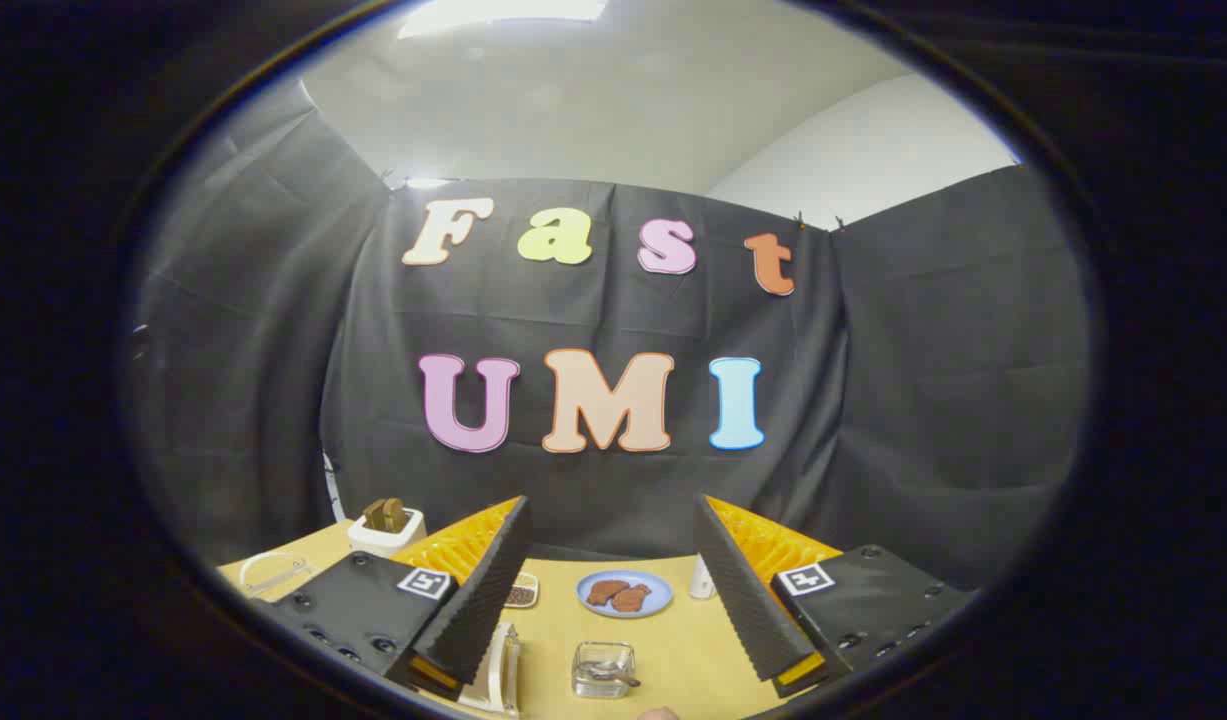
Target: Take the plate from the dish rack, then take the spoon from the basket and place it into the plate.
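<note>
Tongs (pixel 613 570) held high above the wooden table (pixel 673 655), fingers spread wide, nothing between them.

Dish rack (pixel 498 670): pale, low, just under the left finger near its base. A plate on edge appears to stand in it, mostly hidden by the finger; cannot confirm its shape or material.

Basket (pixel 605 668): small clear container between the fingers, close in. Metal spoon (pixel 609 672) lying inside, handle pointing toward the right finger.

Blue plate (pixel 624 592) farther out between the fingers, flat on the table, two brown food pieces on it. Not in the rack, so probably not the task's plate.

Also noted: white box with a brown object (pixel 386 527) beyond the left finger; small white cup (pixel 703 578) beside the right finger; small dish of dark bits (pixel 520 594) by the left finger.

Handling judgement:
- Racked plate likely rigid, smooth, prone to slipping and chipping. Grip on the exposed upper rim, one finger each face, lift straight up clear of the slots.
- Spoon light, stiff, thin, slick. Pinch across the handle where it rises over the basket wall.
- No step begun yet.
</note>
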Demonstrator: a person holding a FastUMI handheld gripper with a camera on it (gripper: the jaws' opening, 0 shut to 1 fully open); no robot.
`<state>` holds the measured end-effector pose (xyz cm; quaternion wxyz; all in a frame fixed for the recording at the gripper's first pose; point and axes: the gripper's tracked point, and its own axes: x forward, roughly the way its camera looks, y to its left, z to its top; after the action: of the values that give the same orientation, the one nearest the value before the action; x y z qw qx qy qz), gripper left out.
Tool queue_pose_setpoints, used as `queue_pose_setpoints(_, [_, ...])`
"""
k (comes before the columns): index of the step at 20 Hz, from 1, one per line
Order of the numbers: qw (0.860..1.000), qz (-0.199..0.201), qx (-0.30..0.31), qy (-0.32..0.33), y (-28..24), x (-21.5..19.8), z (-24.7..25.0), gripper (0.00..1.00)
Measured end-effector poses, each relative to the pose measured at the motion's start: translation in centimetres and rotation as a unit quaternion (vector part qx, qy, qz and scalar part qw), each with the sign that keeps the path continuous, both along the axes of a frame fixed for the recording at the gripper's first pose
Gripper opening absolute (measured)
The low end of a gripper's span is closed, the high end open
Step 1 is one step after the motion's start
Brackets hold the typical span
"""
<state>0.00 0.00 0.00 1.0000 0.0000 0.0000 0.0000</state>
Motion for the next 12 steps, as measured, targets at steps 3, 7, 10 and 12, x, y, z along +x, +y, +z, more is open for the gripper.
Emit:
queue_pose_setpoints(3, [1.000,0.001,0.003,0.000,0.2,-0.1,0.1,1.00])
queue_pose_setpoints(7, [1.000,0.002,0.000,0.006,0.4,-0.4,-0.4,1.00])
queue_pose_setpoints(10, [1.000,-0.002,-0.002,0.010,-0.1,-0.5,-0.8,1.00])
queue_pose_setpoints(12, [1.000,-0.005,0.002,0.014,-0.6,-0.6,-1.0,1.00])
